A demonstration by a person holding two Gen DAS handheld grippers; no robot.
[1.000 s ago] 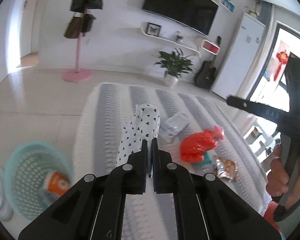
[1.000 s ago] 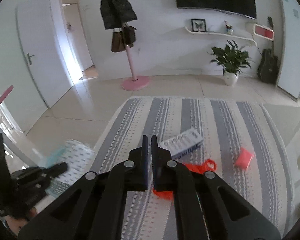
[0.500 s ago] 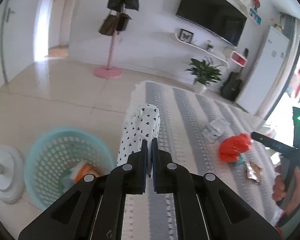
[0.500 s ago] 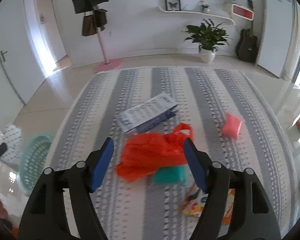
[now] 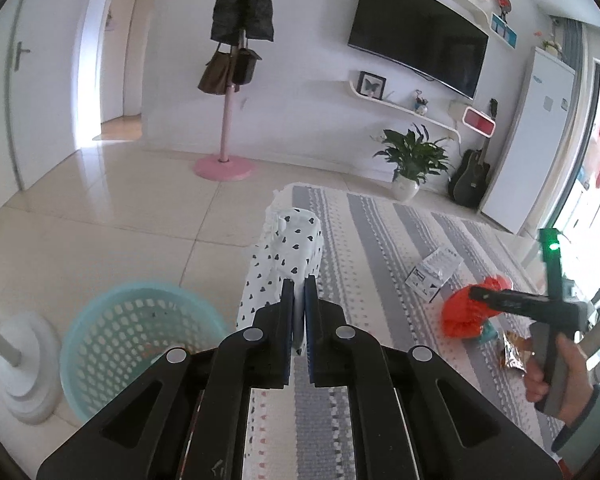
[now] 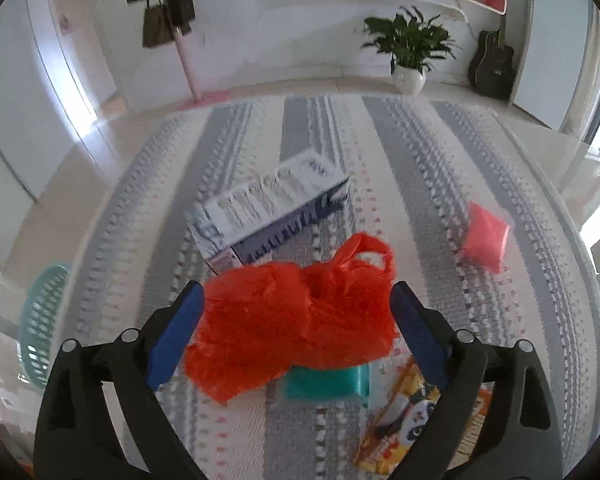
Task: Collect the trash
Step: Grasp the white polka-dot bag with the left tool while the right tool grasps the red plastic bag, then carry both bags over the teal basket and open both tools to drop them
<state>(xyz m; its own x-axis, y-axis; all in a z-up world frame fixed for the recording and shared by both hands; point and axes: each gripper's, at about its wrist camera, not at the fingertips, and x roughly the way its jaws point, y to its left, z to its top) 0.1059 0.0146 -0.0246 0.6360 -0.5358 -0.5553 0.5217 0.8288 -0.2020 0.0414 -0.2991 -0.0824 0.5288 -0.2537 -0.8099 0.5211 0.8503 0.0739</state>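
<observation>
Striped rug (image 6: 440,168) is filling mid-frame; right claw (image 6: 296,332) is gaping wide around red bag (image 6: 292,320); left claw (image 5: 299,312) is pinching spotted bag (image 5: 284,256).

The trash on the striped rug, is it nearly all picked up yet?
Not yet. The left gripper holds a white heart-print bag near the turquoise plastic basket. The open right gripper straddles the red plastic bag. The white-and-blue box, pink packet, teal packet and snack wrapper remain.
</observation>
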